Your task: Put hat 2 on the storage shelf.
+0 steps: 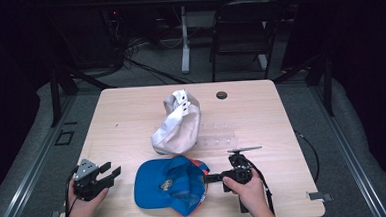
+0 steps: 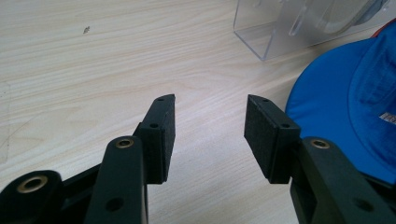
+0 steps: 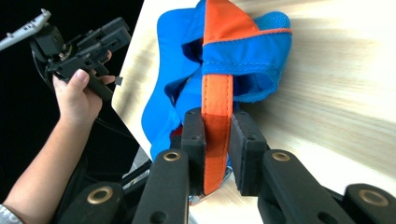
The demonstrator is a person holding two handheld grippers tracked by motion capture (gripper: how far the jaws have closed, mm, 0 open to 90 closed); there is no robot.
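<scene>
orange fabric strap (image 3: pixel 217 116) of our blue cloth cap (image 1: pixel 170 186), pinched by our right gripper (image 1: pixel 215 177); left gripper (image 1: pixel 112 173) wide, empty. a hard tug may slip it.

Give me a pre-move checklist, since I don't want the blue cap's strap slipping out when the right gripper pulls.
1. Right gripper shut on the orange strap: ok, strap sits between both pads.
2. Strap seated deep in the jaws: ok, it runs down past the pads.
3. Left gripper free to help: ok, open, holding nothing, beside the blue cap.
4. White cap apart from the blue cap: cannot tell, their edges look very close in the high view.
5. Clear stand out of the path: ok, it is behind the blue cap.
</scene>
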